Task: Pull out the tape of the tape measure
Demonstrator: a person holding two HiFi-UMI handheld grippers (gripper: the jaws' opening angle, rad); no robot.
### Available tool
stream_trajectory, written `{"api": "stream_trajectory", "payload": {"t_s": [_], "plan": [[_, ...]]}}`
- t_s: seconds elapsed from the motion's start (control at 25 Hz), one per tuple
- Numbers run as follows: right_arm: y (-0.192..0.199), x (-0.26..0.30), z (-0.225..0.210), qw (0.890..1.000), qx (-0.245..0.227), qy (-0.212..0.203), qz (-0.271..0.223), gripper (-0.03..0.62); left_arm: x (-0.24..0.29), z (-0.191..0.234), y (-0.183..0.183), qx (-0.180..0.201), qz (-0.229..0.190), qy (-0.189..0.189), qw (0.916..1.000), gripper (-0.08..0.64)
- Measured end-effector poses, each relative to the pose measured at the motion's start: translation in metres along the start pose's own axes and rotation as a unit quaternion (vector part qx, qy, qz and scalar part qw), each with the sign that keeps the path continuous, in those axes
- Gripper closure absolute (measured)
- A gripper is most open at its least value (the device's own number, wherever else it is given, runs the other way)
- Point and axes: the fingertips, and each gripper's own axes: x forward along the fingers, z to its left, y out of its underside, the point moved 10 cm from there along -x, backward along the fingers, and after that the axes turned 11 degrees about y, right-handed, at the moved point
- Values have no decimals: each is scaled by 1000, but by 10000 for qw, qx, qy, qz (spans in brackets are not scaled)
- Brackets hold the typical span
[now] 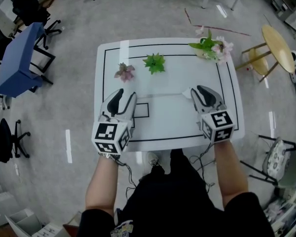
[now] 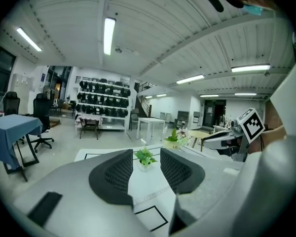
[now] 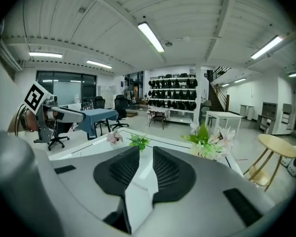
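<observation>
A thin pale tape (image 1: 160, 95) lies stretched across the white table (image 1: 177, 125) between my two grippers. Its right end meets a small white tape measure case (image 1: 187, 92) at the tip of my right gripper (image 1: 196, 90). In the right gripper view that white case (image 3: 138, 196) fills the gap between the jaws of the right gripper (image 3: 146, 152), which is shut on it. My left gripper (image 1: 126, 94) stands at the tape's left end, open. In the left gripper view the tape (image 2: 150, 195) lies on the table below the left gripper (image 2: 145, 154), untouched by its pads.
A green plant (image 1: 154, 63), a pink flower (image 1: 124, 72) and a bouquet (image 1: 212, 47) stand along the table's far side. A black rectangle outline (image 1: 142, 110) is marked near the left gripper. A blue table (image 1: 17, 58) and a round wooden table (image 1: 277, 47) stand off to the sides.
</observation>
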Motion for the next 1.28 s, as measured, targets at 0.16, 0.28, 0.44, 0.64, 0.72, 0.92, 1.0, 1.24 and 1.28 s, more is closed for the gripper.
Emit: {"api": "stream_trajectory", "payload": {"t_s": [0.16, 0.28, 0.44, 0.64, 0.72, 0.92, 1.0, 1.24, 1.28], "plan": [[-19, -20, 7, 9996, 80, 30, -280, 569, -23, -10, -19, 125, -283, 40, 9995, 394], [-32, -37, 14, 9992, 99, 37, -396, 594, -41, -16, -31, 180, -466, 36, 9987, 412], [-43, -61, 24, 9980, 162, 57, -609, 595, -65, -24, -43, 254, -681, -81, 9973, 513], [-59, -91, 34, 9961, 176, 116, -861, 595, -90, -34, -51, 258, -910, -90, 9955, 555], [-65, -102, 36, 9951, 171, 110, -964, 595, -95, -40, -55, 282, -941, -46, 9952, 555], [-78, -126, 42, 9931, 70, -4, -1172, 595, -109, -55, -60, 329, -956, -54, 9949, 557], [-83, -134, 42, 9921, 27, -48, -1254, 595, -114, -62, -60, 346, -942, -95, 9949, 557], [-89, -160, 31, 9887, -23, -250, -1476, 595, -127, -95, -60, 326, -984, -252, 9943, 557], [-87, -164, 28, 9883, -25, -298, -1498, 595, -127, -102, -59, 306, -992, -278, 9942, 557]]}}
